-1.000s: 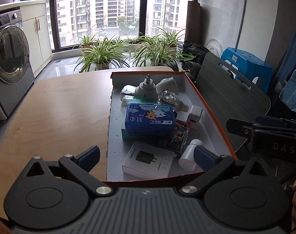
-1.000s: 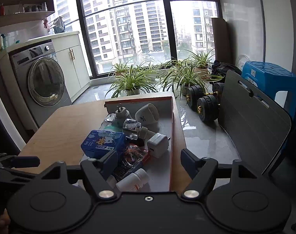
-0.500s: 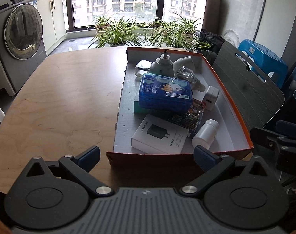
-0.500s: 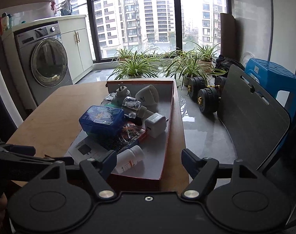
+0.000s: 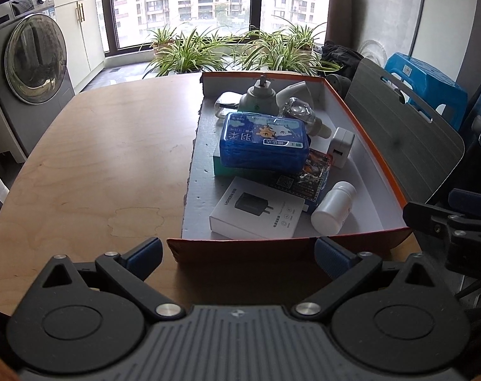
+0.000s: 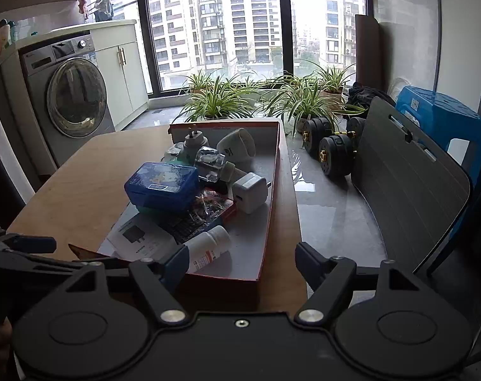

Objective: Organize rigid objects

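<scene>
Left wrist view looks down over a wooden table [image 5: 91,165] at an orange-edged cardboard box [image 5: 377,158] lying on its right half. The left gripper [image 5: 237,254] hovers at the near wall of the box with its blue-padded jaws spread wide and nothing between them but that wall, which they do not touch. Inside the box, a blue tissue pack [image 5: 262,143] rests on top of a green box, with a white charger box [image 5: 256,211] and a white pill bottle [image 5: 334,208] lying nearest the camera, and a white plug adapter [image 5: 342,147] standing toward the right wall. A clear glass bottle [image 5: 300,112] and a grey plug-in device [image 5: 261,96] sit at the far end. In the right wrist view, the right gripper [image 6: 240,262] is also held wide apart and empty, just before the box's near right corner, its left pad close beside the pill bottle without pressing it. A grey chair back [image 6: 408,171] stands well to the right.
</scene>
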`<state>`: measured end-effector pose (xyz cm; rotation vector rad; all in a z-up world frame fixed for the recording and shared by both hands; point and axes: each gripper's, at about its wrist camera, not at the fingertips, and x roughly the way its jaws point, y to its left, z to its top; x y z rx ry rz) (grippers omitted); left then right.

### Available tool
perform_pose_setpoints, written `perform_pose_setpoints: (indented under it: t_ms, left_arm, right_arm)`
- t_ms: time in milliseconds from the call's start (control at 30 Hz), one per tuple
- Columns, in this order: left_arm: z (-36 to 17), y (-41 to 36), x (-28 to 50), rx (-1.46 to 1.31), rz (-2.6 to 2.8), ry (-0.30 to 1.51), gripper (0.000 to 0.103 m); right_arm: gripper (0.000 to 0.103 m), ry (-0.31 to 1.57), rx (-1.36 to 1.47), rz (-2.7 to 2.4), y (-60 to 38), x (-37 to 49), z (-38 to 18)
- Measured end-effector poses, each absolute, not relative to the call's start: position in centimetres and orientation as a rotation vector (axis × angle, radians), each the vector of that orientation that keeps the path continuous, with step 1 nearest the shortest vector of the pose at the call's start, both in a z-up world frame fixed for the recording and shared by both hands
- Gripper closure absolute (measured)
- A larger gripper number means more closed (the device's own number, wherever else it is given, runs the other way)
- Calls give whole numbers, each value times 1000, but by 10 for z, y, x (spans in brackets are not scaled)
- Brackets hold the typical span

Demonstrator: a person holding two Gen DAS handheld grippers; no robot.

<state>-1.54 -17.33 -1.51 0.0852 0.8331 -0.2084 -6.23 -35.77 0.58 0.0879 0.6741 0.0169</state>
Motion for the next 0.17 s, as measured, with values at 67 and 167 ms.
perform_pose_setpoints:
  t_ms: [67,167]
  left_arm:
    - [-15,-173,-16,83,-203,833,0]
    - [-14,-173,-17,93,-204,825,0]
  right_arm:
    - [16,673,89,15,-358,-62,6]
    - [16,672,89,13,-358,-62,6]
